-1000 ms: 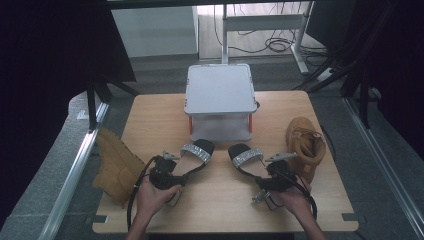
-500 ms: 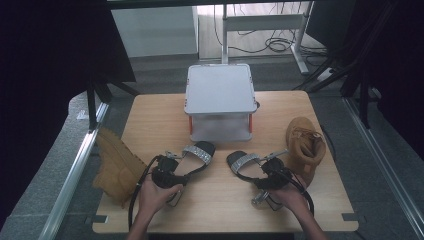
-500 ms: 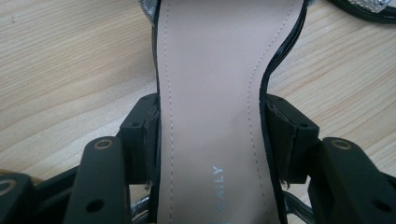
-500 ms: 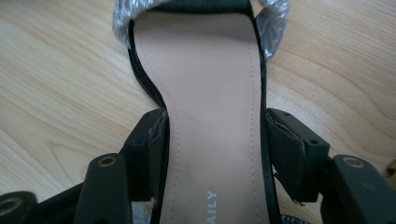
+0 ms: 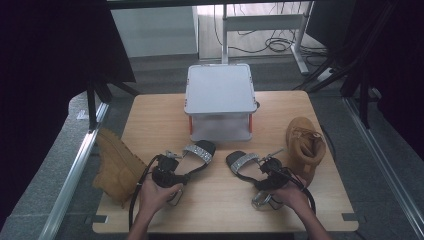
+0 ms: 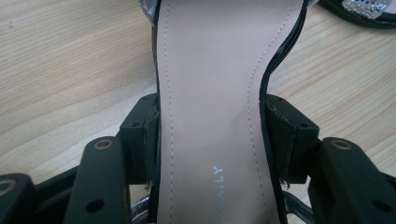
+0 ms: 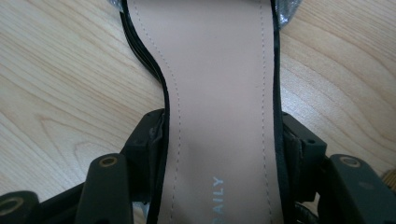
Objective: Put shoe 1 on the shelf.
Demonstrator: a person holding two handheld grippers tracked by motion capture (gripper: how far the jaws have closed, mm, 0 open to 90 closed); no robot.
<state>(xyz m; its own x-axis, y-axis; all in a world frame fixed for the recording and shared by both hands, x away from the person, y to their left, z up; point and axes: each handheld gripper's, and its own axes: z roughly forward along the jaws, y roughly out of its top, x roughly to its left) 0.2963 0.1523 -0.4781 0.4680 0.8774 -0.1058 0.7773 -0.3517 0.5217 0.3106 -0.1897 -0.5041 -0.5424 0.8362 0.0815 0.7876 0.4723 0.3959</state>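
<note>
Two black sandals with glittery silver straps lie on the wooden table (image 5: 220, 210), toes pointing toward each other. My left gripper (image 5: 172, 167) is shut on the left sandal (image 5: 200, 150) at its waist. In the left gripper view the jaws (image 6: 212, 135) press both edges of the beige insole (image 6: 210, 70). My right gripper (image 5: 265, 172) holds the right sandal (image 5: 242, 162) the same way. Its jaws (image 7: 224, 140) have just been closing, with the insole (image 7: 219, 70) between them, and the pads touch the sole's edges.
A white box on red legs (image 5: 218, 92) stands at the table's back middle. One tan boot (image 5: 304, 145) stands on the right of the table. Another tan boot (image 5: 116, 162) sits at the left edge. Bare wood lies along the front edge.
The right gripper and its sandal have slid a little toward the near edge. The left gripper and its sandal have stayed put.
</note>
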